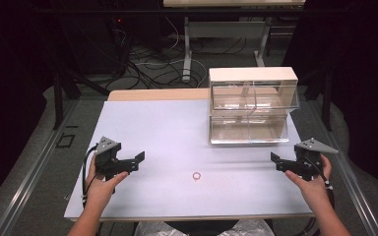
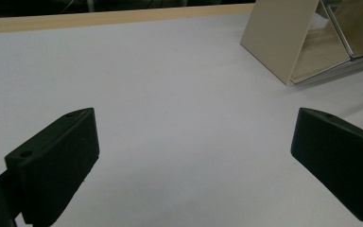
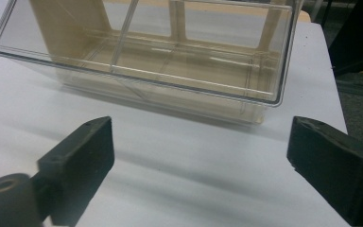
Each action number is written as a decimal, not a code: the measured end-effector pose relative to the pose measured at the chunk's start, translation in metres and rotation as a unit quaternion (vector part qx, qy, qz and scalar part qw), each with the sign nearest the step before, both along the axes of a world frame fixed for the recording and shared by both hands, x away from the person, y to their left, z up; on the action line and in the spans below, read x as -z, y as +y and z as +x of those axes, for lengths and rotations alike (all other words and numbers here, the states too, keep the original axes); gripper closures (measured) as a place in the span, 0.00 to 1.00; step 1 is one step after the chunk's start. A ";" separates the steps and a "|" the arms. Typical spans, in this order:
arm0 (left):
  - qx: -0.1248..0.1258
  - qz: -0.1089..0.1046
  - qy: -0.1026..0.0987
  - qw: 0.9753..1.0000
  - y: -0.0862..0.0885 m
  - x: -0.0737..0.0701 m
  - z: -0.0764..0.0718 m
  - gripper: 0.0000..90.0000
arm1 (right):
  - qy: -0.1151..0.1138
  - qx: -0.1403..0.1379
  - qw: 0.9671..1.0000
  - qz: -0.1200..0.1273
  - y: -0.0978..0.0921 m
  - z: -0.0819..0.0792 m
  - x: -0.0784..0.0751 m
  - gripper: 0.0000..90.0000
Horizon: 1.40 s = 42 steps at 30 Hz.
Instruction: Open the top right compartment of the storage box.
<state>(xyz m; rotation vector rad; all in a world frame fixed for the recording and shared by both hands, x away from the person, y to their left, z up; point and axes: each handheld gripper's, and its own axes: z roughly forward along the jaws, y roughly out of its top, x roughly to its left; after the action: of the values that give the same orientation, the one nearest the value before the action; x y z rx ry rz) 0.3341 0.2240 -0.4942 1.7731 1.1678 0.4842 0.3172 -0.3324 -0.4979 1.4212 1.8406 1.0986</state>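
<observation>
- One small pinkish ring (image 1: 196, 175) lies flat on the white counter (image 1: 177, 132), near the front edge and roughly midway between the two hands. Nothing touches it.
- One two-tier clear plastic organizer (image 1: 250, 105) with a cream-coloured frame stands at the back right of the counter, well apart from the ring. Each tier looks split into two compartments by a clear divider, so four bins as far as I can count. They look empty.
- Two claws, one per hand. The left claw (image 1: 130, 162) is at the front left of the counter, the right claw (image 1: 281, 162) at the front right, and both point inward toward the middle.
- The stretch of counter between each claw and the ring is plain white surface; the organizer sits farther back, off that line.
- Off the counter there's a tangle of cables (image 1: 142, 64) on the floor behind it and the legs of another table (image 1: 187, 54).
- Left claw: jaws spread wide in the left gripper view, bare counter between them, gripping nothing. The organizer's cream side panel (image 2: 276, 35) is at the upper right there.
- Right claw: also wide open and gripping nothing in the right gripper view, looking at the organizer's lower bin (image 3: 170, 61) just ahead, not touching it.
</observation>
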 end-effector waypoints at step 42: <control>0.007 0.000 0.000 1.000 -0.006 0.001 -0.002 0.03 | 0.017 -0.102 0.995 -0.008 0.016 0.025 -0.058 0.69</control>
<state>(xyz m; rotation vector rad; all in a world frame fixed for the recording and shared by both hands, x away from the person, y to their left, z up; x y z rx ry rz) 0.3323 0.2176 -0.4950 1.7802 1.1545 0.4768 0.3425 -0.3159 -0.4404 1.2716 2.0506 1.1597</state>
